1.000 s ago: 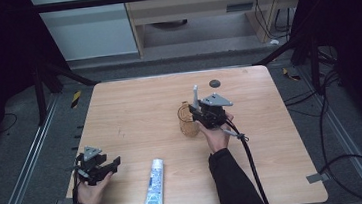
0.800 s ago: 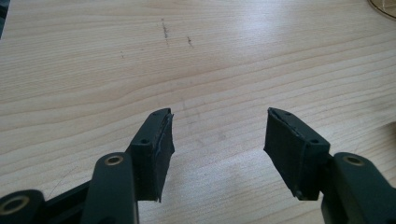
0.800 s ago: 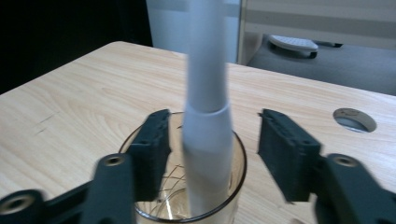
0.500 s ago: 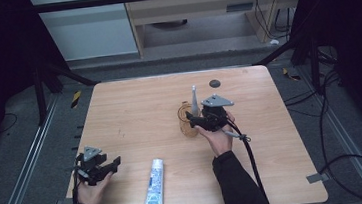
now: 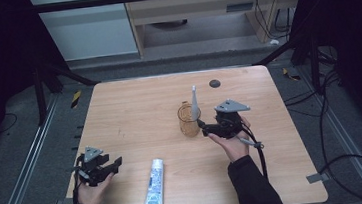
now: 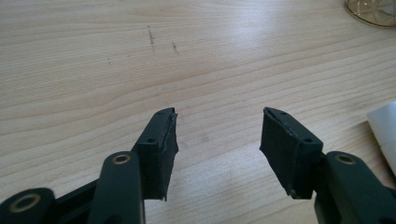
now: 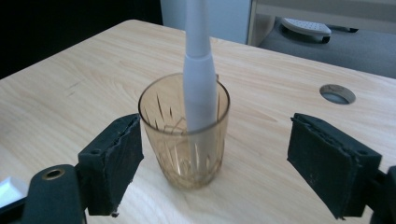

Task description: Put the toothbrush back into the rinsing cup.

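Observation:
An amber glass cup point(image 5: 189, 121) stands upright mid-table with a white toothbrush point(image 5: 194, 103) leaning in it, handle down. My right gripper point(image 5: 203, 127) sits just right of the cup and points at it. In the right gripper view the cup point(image 7: 187, 140) and the toothbrush point(image 7: 198, 84) stand just ahead of the right gripper point(image 7: 217, 135). Its jaws have just been opening, and neither pad touches anything. My left gripper point(image 5: 117, 163) rests at the front left. The left gripper point(image 6: 217, 135) is open over bare wood; its jaws have just been closing slightly.
A white toothpaste tube point(image 5: 154, 185) lies near the front edge between the two hands, and its end point(image 6: 385, 130) shows right of the left jaws. A round cable hole point(image 5: 214, 83) sits in the tabletop behind the cup. Black frame posts flank the table.
The right gripper has drawn back to the right from the cup and its jaws have spread. The toothbrush stays in the cup. The left hand has not moved.

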